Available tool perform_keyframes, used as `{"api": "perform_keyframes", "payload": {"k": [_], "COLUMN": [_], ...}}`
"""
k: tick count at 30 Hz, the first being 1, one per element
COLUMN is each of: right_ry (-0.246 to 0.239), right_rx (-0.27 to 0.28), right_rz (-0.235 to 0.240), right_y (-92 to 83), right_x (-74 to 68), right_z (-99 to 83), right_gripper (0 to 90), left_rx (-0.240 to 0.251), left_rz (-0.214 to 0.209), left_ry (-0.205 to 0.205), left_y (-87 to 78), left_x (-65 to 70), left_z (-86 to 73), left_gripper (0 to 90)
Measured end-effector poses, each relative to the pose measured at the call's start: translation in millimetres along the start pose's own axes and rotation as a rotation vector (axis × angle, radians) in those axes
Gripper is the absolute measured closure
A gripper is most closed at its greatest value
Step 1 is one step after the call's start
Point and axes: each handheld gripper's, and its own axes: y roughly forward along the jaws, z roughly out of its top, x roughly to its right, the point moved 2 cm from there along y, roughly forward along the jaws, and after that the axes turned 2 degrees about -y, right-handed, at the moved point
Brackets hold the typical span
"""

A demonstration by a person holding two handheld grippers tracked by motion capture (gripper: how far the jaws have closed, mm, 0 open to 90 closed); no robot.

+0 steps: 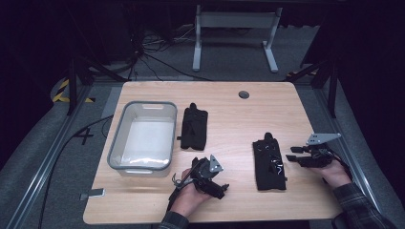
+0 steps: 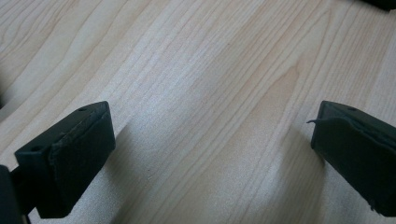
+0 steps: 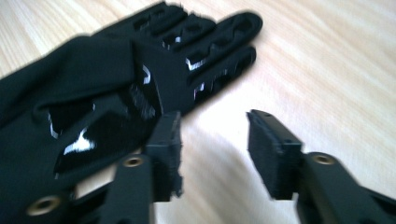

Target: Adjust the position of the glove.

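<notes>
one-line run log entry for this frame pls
left gripper: open, over bare table | right gripper: open, empty, beside near glove | far glove by bin

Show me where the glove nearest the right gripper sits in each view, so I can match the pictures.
High view: the glove lies flat at right of centre on the table, just left of the right gripper.
Right gripper view: the glove spreads over the upper left, fingers toward top centre, beside the open jaws.
Left gripper view: not in it; bare wood between open jaws.
Shared landmark: the pale wood grain of the table.
</notes>
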Motion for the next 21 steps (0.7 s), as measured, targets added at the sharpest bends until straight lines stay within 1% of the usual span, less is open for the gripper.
{"api": "perform_keyframes", "payload": {"k": [3, 6, 9, 11, 12, 13, 15, 18, 20, 21], "right_ry": [0.012, 0.042, 0.054, 0.059, 0.056, 0.05, 0.05, 0.043, 0.042, 0.042], "right_rx": [-0.005, -0.007, 0.005, 0.007, 0.012, 0.012, 0.017, 0.039, 0.043, 0.043], "right_rz": [-0.019, -0.034, -0.055, -0.062, -0.078, -0.084, -0.084, -0.081, -0.078, -0.079], "right_y": [-4.1, -6.1, -8.6, -9.5, -9.2, -8.9, -8.7, -7.2, -6.7, -6.6], "right_x": [-1.9, -4.7, -10.7, -13.8, -15.8, -17.2, -17.3, -17.1, -17.2, -17.3], "right_z": [-9.9, -20.9, -30.2, -33.1, -34.4, -35.3, -35.7, -37.7, -38.0, -38.0], "right_gripper": [41.1, 31.1, 22.0, 19.8, 18.3, 16.7, 16.2, 13.4, 12.8, 12.8], "left_rx": [0.0, 0.0, 0.0, 0.0, 0.0, -0.001, -0.001, -0.001, -0.006, -0.009], "left_rz": [0.0, 0.0, 0.0, 0.0, 0.0, 0.0, 0.0, 0.0, 0.007, 0.008], "left_ry": [0.0, 0.0, 0.0, 0.0, 0.0, 0.001, 0.001, 0.002, -0.002, -0.006], "left_y": [0.0, 0.0, 0.0, 0.0, 0.0, 0.0, 0.0, -0.1, -1.0, -2.2], "left_x": [0.0, 0.0, 0.0, 0.0, 0.0, -0.1, -0.1, -0.1, 0.2, 0.4], "left_z": [0.0, 0.0, 0.0, 0.0, 0.0, 0.0, 0.0, 0.1, 1.1, 1.8], "left_gripper": [0.0, 0.0, 0.0, 0.0, 0.0, 0.0, 0.0, 0.0, 3.9, 3.9]}}
